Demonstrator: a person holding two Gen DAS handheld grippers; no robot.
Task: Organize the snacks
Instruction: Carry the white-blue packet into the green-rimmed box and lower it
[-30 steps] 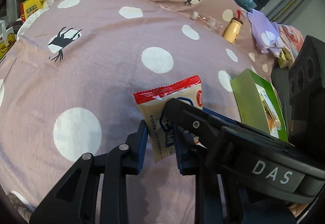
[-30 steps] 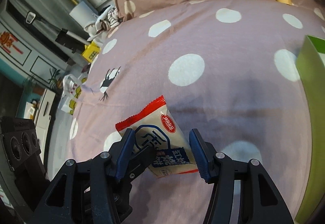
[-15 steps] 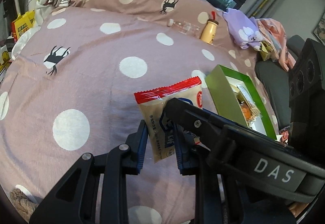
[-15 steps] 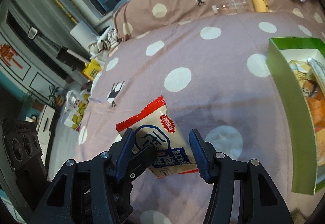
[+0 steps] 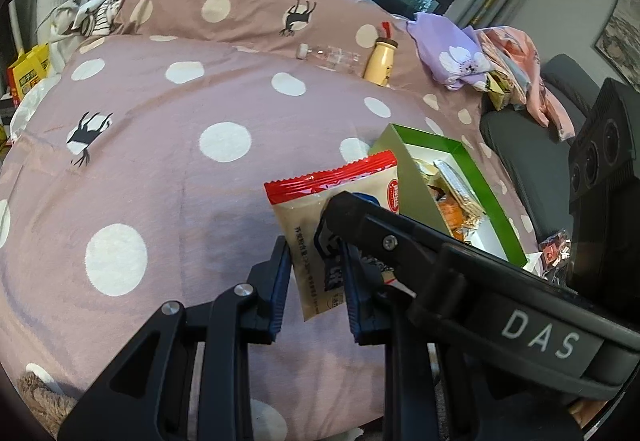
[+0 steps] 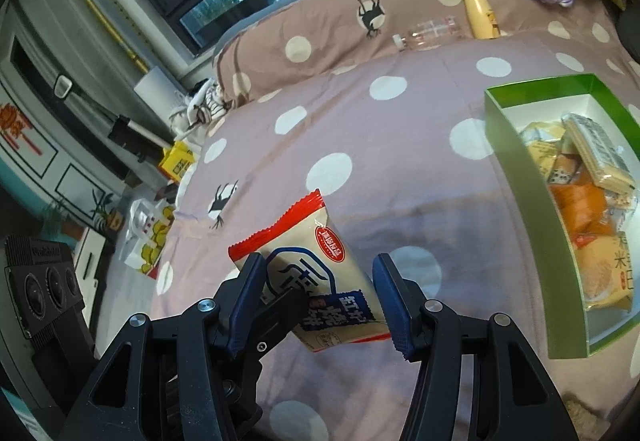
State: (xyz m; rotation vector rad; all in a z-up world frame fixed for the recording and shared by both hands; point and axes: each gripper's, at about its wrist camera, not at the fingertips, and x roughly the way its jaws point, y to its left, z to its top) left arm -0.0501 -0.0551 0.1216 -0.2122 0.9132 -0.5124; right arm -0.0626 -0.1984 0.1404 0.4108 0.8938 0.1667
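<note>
Two grippers share one beige snack packet point(image 5: 320, 217) with red top seam, held above pink polka-dot bed point(image 5: 168, 145). Left gripper point(image 5: 316, 273) jaws pinch packet's lower edge; right gripper point(image 6: 320, 297) jaws spread around it, contact unclear. Green open cardboard box point(image 6: 516, 169) of snacks nearby.
</note>
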